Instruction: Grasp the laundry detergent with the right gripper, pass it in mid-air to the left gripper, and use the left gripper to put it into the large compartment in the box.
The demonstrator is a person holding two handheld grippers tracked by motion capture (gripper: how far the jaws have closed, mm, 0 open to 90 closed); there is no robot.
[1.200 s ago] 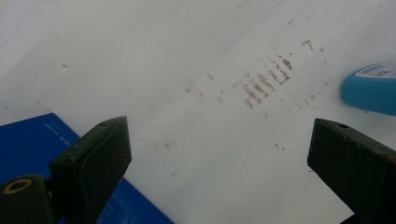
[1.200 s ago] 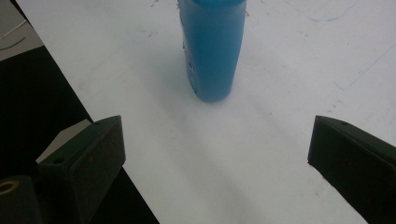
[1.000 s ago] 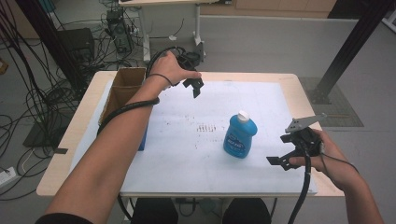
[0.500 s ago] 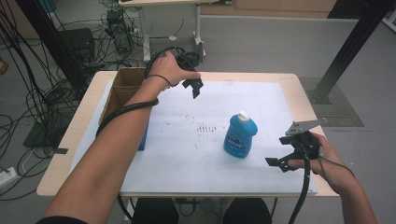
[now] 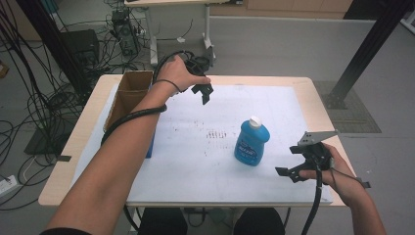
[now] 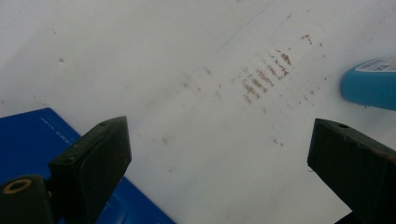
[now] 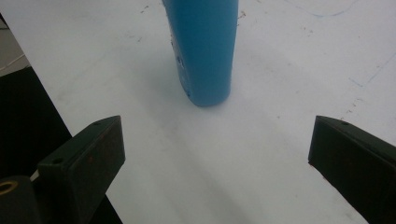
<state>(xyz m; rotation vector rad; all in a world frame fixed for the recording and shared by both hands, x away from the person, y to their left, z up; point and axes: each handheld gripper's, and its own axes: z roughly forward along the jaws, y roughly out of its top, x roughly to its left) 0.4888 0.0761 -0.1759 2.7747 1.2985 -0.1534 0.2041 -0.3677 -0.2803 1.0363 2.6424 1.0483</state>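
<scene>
— High view: blue bottle upright mid-table on the white sheet, right gripper just beside it, jaws spread wide!

— And the left gripper? Released too, empty, hovering near the cardboard box.

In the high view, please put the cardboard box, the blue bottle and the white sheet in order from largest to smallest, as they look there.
1. white sheet, covering most of the table
2. cardboard box, partly hidden by the forearm
3. blue bottle

The box lies farther from the camera, so its lead over the bottle is probably real.
</scene>
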